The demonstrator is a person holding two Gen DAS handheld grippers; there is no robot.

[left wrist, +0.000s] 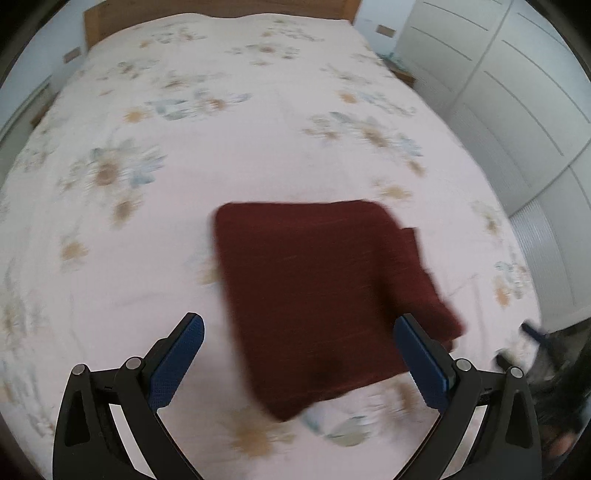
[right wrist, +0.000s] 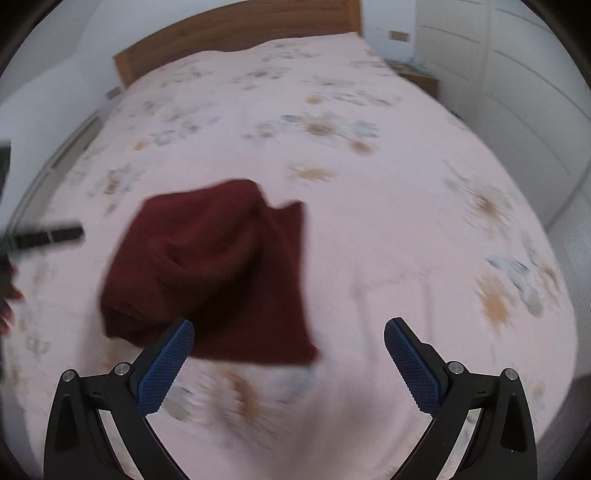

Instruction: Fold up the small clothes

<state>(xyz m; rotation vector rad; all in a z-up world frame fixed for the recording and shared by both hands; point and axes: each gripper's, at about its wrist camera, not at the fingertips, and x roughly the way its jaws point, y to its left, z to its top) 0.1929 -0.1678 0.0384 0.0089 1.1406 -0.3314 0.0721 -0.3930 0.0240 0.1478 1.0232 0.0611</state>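
A dark red garment [left wrist: 325, 295] lies folded into a rough square on the floral bedspread [left wrist: 184, 147]. My left gripper [left wrist: 299, 325] hangs open above its near edge, blue pads wide apart, nothing pinched between them. In the right wrist view the same red garment [right wrist: 221, 273] lies left of centre, with a loose flap at its far right corner. My right gripper [right wrist: 289, 330] is open too, its left fingertip over the cloth's near edge and its right finger over bare bedspread. The pictures are blurred by motion.
A wooden headboard [left wrist: 221, 11] closes the bed's far end. White wardrobe doors [left wrist: 517, 74] stand along the right. The other gripper's dark finger [right wrist: 48, 236] pokes in at the left of the right wrist view, with part of a hand [right wrist: 7, 306] below it.
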